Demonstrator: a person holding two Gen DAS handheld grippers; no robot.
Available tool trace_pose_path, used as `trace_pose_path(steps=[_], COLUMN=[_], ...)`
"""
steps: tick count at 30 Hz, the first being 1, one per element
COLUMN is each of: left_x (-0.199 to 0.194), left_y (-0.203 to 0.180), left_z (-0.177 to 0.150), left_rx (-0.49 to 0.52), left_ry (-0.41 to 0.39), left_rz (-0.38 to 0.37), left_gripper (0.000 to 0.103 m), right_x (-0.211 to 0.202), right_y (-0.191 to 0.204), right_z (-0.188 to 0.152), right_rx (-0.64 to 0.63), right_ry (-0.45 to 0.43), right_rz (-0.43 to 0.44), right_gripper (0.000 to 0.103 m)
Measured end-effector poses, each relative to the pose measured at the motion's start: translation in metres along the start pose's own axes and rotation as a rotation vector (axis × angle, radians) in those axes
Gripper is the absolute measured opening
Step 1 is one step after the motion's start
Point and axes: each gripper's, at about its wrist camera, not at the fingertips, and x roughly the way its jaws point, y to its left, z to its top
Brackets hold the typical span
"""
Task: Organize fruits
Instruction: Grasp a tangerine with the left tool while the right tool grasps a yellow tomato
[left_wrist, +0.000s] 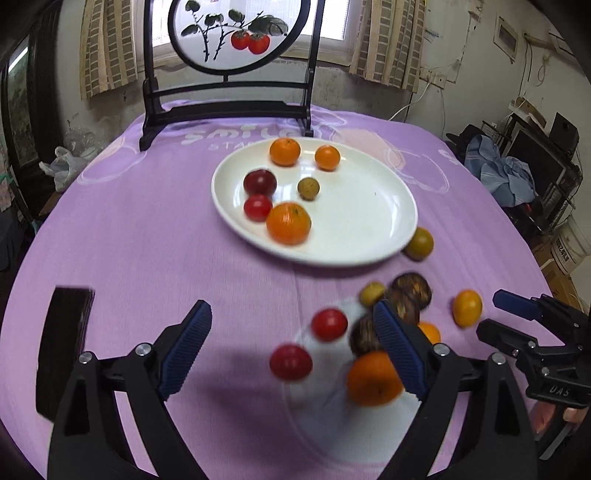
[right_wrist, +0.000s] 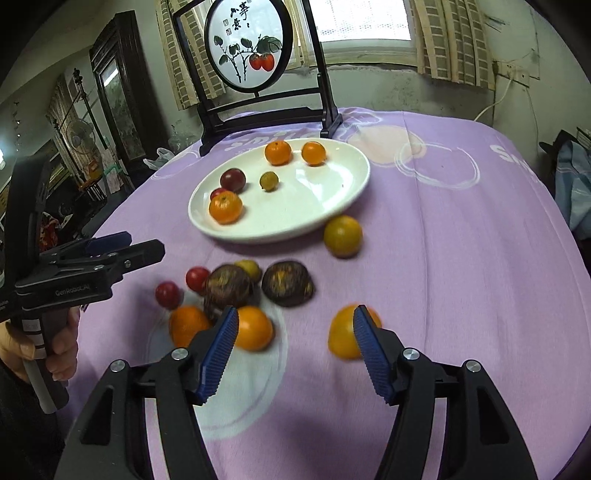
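Observation:
A white oval plate (left_wrist: 362, 221) (right_wrist: 325, 192) on the purple cloth holds several fruits: oranges (left_wrist: 288, 223), red tomatoes (left_wrist: 257, 207) and a small brown fruit (left_wrist: 308, 188). More loose fruits lie in front of it: red tomatoes (left_wrist: 328, 324), oranges (left_wrist: 373, 378) (right_wrist: 253, 328), dark brown fruits (right_wrist: 288, 283) and a yellow-orange one (right_wrist: 345, 332). My left gripper (left_wrist: 291, 339) is open and empty above the loose tomatoes. My right gripper (right_wrist: 293, 339) is open and empty, between an orange and the yellow-orange fruit.
A dark wooden stand with a round persimmon painting (left_wrist: 236, 33) (right_wrist: 245, 44) stands at the table's far edge. A greenish-yellow fruit (left_wrist: 419, 243) (right_wrist: 342, 236) rests against the plate's rim. A dark block (left_wrist: 62, 347) sits at the near left.

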Motion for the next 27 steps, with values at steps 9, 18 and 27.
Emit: trace_pose_path(steps=[9, 18, 27], left_x=[-0.015, -0.005, 0.015], left_y=[-0.002, -0.021, -0.044], left_z=[-0.045, -0.068, -0.064], left_rx=[-0.022, 0.011, 0.070], left_ry=[0.029, 0.094, 0.114], left_rz=[-0.035, -0.053, -0.056], left_gripper=[0.088, 0.088, 0.082], right_x=[-0.003, 0.000, 0.002], right_y=[0.010, 0.010, 0.001], right_z=[-0.045, -0.061, -0.064], right_rx=[0.007, 0.006, 0.050], right_ry=[0.057, 0.081, 0.073], right_rz=[0.008, -0.011, 0.044], right_gripper=[0.065, 0.065, 0.068])
